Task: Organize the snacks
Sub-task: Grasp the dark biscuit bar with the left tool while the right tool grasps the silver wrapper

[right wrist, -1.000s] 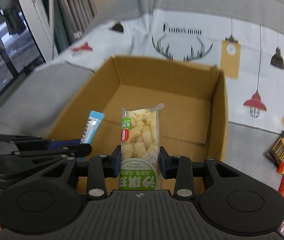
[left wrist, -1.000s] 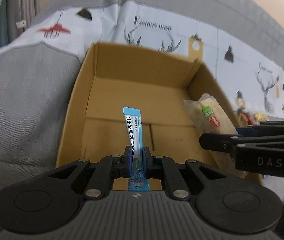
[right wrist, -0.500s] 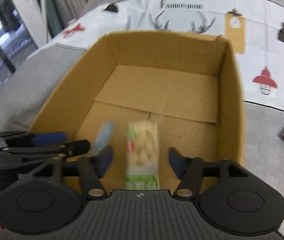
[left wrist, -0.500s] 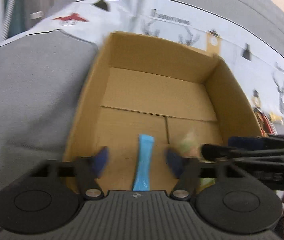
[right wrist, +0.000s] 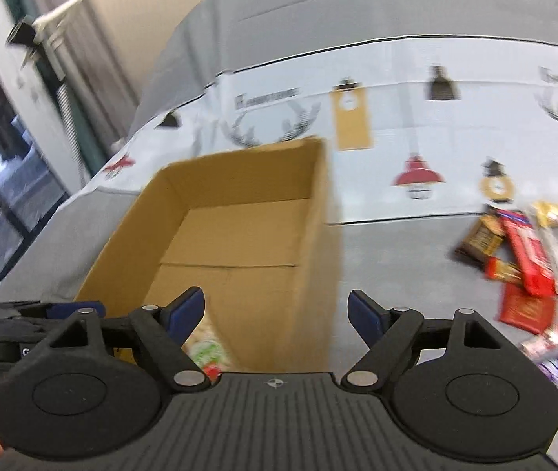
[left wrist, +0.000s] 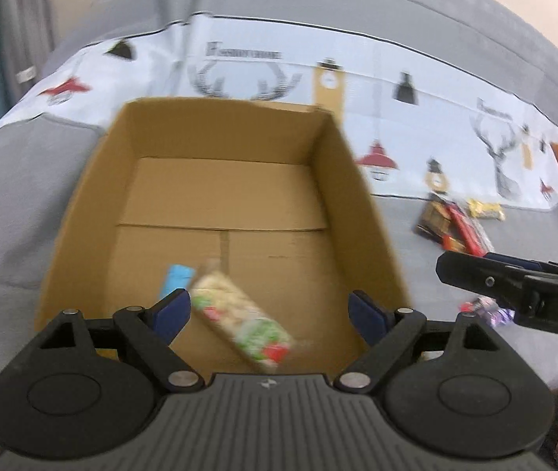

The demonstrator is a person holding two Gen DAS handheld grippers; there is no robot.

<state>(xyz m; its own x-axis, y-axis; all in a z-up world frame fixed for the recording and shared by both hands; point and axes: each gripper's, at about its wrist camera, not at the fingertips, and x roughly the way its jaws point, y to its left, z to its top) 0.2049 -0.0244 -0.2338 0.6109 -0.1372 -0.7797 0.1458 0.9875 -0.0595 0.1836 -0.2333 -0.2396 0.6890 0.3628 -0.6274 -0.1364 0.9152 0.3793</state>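
Both tools, left tool point(left wrist: 269, 312) and right tool point(right wrist: 276, 312), gape empty. The blue sachet point(left wrist: 175, 279) and puffed-snack pack point(left wrist: 241, 324) lie in the cardboard box's point(left wrist: 361, 212) near end. Next, probably the loose snacks point(right wrist: 514, 259) far right.

Two snack packets point(left wrist: 239, 318) lie in the box point(left wrist: 341, 180); loose snacks point(right wrist: 514, 259) lie to its right.

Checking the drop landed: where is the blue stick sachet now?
In the left wrist view, the blue stick sachet lies on the brown cardboard box floor, near-left, beside the clear puffed-snack packet.
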